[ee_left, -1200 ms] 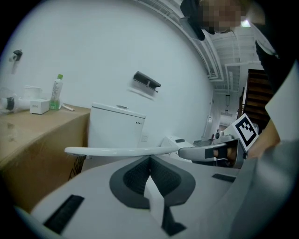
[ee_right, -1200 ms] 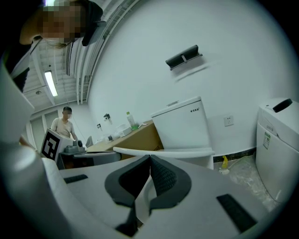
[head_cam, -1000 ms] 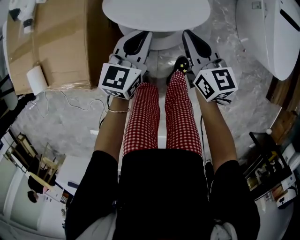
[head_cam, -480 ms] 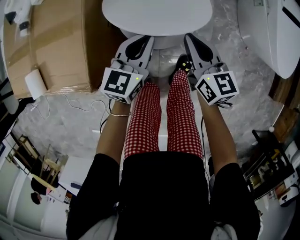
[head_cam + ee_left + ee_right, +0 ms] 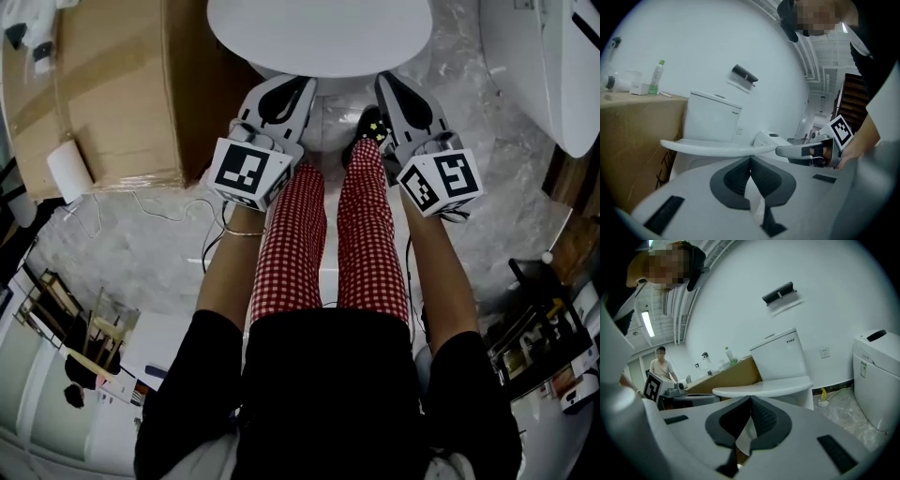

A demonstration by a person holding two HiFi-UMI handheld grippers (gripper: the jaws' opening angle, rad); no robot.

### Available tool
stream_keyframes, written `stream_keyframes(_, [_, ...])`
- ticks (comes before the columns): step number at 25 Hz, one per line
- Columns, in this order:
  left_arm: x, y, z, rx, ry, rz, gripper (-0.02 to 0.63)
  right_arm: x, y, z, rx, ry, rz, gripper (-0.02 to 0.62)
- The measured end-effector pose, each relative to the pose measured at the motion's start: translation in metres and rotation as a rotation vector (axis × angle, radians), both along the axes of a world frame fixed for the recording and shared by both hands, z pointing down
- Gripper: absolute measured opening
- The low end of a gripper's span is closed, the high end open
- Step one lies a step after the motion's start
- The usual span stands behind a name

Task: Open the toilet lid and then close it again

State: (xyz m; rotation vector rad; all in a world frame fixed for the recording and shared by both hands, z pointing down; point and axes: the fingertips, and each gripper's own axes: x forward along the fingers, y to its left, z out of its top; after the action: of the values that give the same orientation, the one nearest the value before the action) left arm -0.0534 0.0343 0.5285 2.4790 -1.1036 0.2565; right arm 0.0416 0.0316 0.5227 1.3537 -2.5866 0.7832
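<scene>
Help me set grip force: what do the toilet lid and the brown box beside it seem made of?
The toilet lid looks smooth, glossy white, thin-edged: likely hard plastic. The brown box looks matte, flat-panelled with a taped seam: probably cardboard.

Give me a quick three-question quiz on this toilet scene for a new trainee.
1. True or false: the toilet lid is raised upright.
2. The jaws of the left gripper and the right gripper are: A) wide apart, B) together with nothing between them, C) clamped on the lid.
3. Fill in: the green bottle stands on top of the ____.

Key: 1 false, it lies flat and closed; 2 B; 3 cardboard box.
</scene>
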Motion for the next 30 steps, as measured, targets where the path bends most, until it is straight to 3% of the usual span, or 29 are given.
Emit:
stream_keyframes(9, [-0.003,0.012,0.020,-0.067,-0.011,0.017,0.003,-0.002,0.008,0.014,-0.012,-0.009,0.014,0.018])
stream_keyframes(25, [-0.001,0.025,0.047,-0.077,0.020,0.045,0.003,-0.002,0.022,0.041,-0.032,-0.011,0.030,0.018])
stream_keyframes(30, [-0.003,0.030,0.059,-0.121,-0.011,0.046,0.003,-0.002,0.025,0.049,-0.035,-0.012,0.026,0.018])
